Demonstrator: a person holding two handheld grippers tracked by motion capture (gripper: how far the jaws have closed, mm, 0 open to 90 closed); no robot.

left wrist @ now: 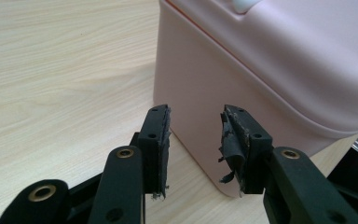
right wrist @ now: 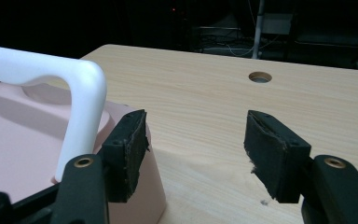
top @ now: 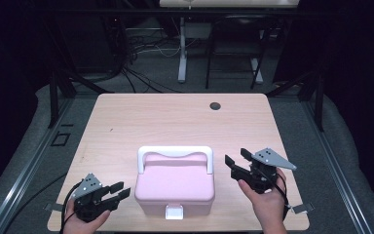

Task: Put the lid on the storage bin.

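A pink box (top: 174, 187) with a white handle (top: 174, 152) and a white front latch (top: 174, 212) stands closed near the table's front edge, in the middle. My left gripper (top: 123, 190) sits low at the box's left front corner, open, with its jaws pointing at the box. In the left gripper view the jaws (left wrist: 196, 140) frame the box's corner (left wrist: 261, 60) without touching it. My right gripper (top: 236, 157) hovers open just right of the box. In the right gripper view its left pad (right wrist: 130, 144) is close to the handle's upright (right wrist: 81, 107), and nothing is held.
The light wooden table (top: 175, 122) has a round cable hole (top: 215, 106) at its far right. Dark floor, cables and desk legs lie beyond the far edge. Bare tabletop stretches behind the box and to both sides.
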